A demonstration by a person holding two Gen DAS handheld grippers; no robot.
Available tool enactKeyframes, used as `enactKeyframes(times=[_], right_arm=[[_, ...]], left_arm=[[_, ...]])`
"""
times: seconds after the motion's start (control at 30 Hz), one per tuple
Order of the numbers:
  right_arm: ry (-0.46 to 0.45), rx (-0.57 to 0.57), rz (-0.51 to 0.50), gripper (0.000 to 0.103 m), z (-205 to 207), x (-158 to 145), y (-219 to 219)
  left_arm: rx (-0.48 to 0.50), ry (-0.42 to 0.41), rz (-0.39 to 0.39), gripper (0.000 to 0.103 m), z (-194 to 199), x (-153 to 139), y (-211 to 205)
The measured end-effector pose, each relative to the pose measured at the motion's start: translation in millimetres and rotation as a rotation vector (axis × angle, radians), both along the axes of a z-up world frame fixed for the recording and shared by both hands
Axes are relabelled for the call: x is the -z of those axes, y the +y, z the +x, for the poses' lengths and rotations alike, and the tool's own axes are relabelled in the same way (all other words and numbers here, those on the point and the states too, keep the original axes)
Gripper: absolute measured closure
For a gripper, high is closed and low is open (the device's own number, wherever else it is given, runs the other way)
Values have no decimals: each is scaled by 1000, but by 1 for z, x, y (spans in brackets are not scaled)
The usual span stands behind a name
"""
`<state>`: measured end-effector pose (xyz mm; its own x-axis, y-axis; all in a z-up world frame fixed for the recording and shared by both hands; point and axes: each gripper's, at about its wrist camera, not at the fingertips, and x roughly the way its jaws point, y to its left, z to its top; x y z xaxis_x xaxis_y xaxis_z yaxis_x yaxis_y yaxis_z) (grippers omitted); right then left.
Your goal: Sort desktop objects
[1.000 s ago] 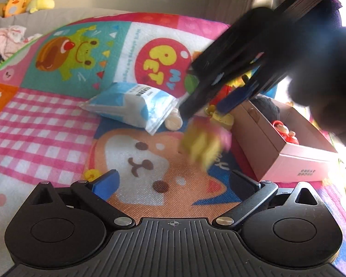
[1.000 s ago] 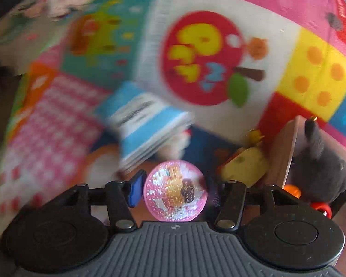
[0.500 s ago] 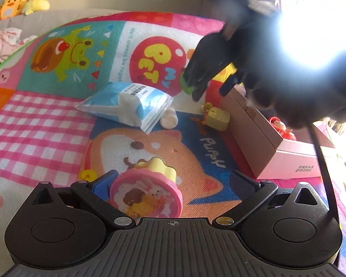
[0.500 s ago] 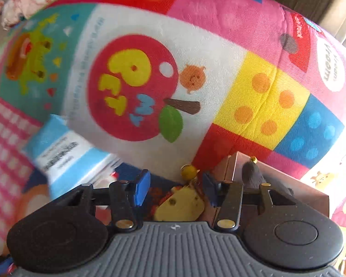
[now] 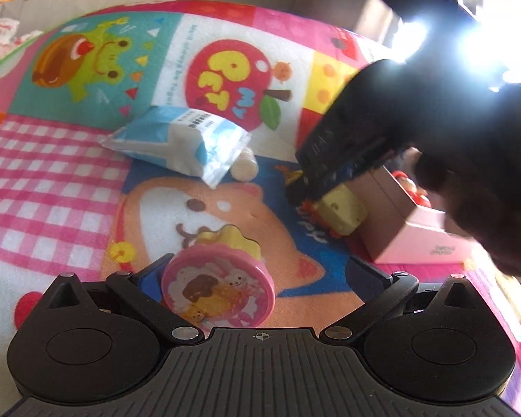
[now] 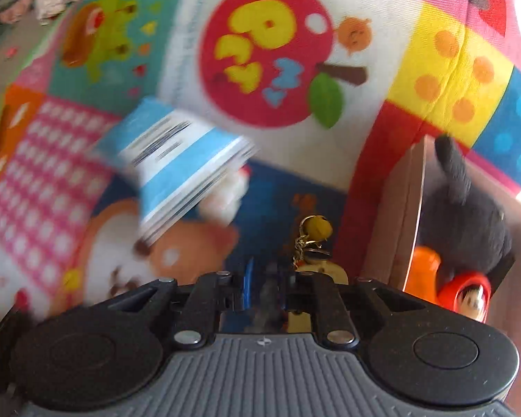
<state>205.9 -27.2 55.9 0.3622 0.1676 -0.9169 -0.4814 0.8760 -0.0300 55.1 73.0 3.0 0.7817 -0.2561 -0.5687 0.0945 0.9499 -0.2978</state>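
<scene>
**Right tool clamps down at the yellow charm; pink tin waits by the left tool**

The box (image 5: 422, 239) already holds a dark plush (image 6: 465, 208) and a small red-and-orange toy (image 6: 463, 290). Left on the play mat (image 5: 59, 180), by my judgement: the blue-and-white packet (image 5: 184, 142), a small white item (image 5: 244, 168) just beside it, the yellow charm (image 5: 342, 210) on its chain beside the box, and the round pink tin (image 5: 218, 285).

The right tool (image 6: 265, 286) has its jaws drawn narrow, right at the charm; whether it pinches the chain or the body I cannot tell. The left tool (image 5: 257, 278) stands wide, the tin lying between its fingers, unpressed.

A second ago the right tool carried the tin, jaws apart; half a second ago the tin lay by the left tool, and the right one has since closed.
</scene>
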Motion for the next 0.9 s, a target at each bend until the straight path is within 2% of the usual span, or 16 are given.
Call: enactKeyframes(times=[0.13,0.2,0.23,0.3,0.37,0.4,0.47,0.5,0.6,0.67,0.7,0.77,0.83,0.87,0.9], right_arm=[[62,3,57,89,-36,-5,-18],[50,20,78,89,-54,-9,-34],[-5,5,77,89,-68,-13,-36],[-173,-40,35,88,-93,-24,-36],[-285,-78,-16,72,-104,-30,-34],[-300,-86,-23,67,-101,-30,-30],[-308,-79,-14,49,-86,-28,-20],[-322,-62,-13,46,-75,-24,-15],[-320,0,-16,50,-38,-10,0],[-273,36,-40,68,-15,9,9],[-237,56,-45,70,-6,16,10],[-250,73,-63,71,-7,21,10],[-233,59,-33,71,-17,19,4],[-219,38,-18,71,-25,17,0],[-208,20,-5,71,-34,16,-5]], left_arm=[[109,-11,53,0,-7,-1,-16],[145,-20,91,0,-11,-2,-25],[150,-26,110,0,-13,-2,-29],[146,-29,147,0,-13,-1,-36],[136,-18,172,0,-12,0,-40],[128,-10,178,0,-10,1,-40],[109,3,164,0,-8,1,-37],[93,5,150,0,-8,1,-33],[28,-1,100,0,-10,1,-22],[16,-5,71,0,-10,0,-16],[19,-9,63,0,-10,-1,-15],[53,-21,41,0,-12,-1,-14],[117,-26,14,0,-14,-2,-12],[164,3,1,0,-15,-1,-12],[194,1,16,0,-20,-2,-15]])
